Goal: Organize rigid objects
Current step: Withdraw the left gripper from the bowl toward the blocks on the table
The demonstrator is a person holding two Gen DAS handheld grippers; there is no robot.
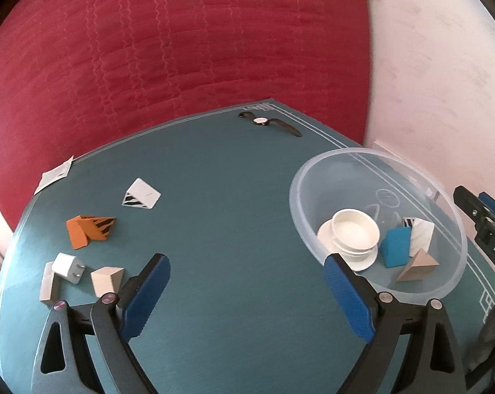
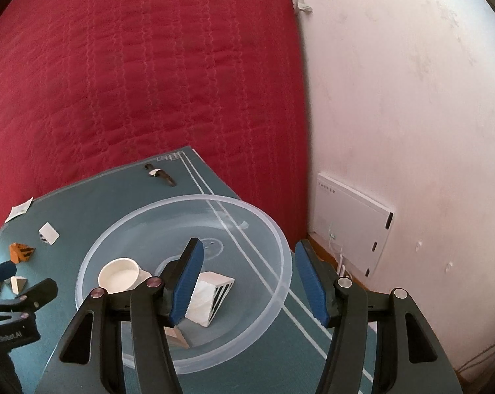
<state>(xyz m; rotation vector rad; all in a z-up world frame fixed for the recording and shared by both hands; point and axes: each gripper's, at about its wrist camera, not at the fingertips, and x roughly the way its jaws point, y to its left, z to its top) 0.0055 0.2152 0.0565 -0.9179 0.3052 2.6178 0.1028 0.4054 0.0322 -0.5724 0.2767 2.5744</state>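
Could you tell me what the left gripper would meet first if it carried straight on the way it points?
Most likely just the bare teal table mat: nothing lies between the open left gripper fingers.

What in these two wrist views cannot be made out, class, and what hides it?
- Watch dial, both views: too small to read.
- Blue block, right wrist view: hidden behind the right tongs.
- Tan wedge, right wrist view: mostly covered by those tongs.
- Grey block, left wrist view: partly behind the white charger.
- Bowl far rim, left wrist view: blurred.
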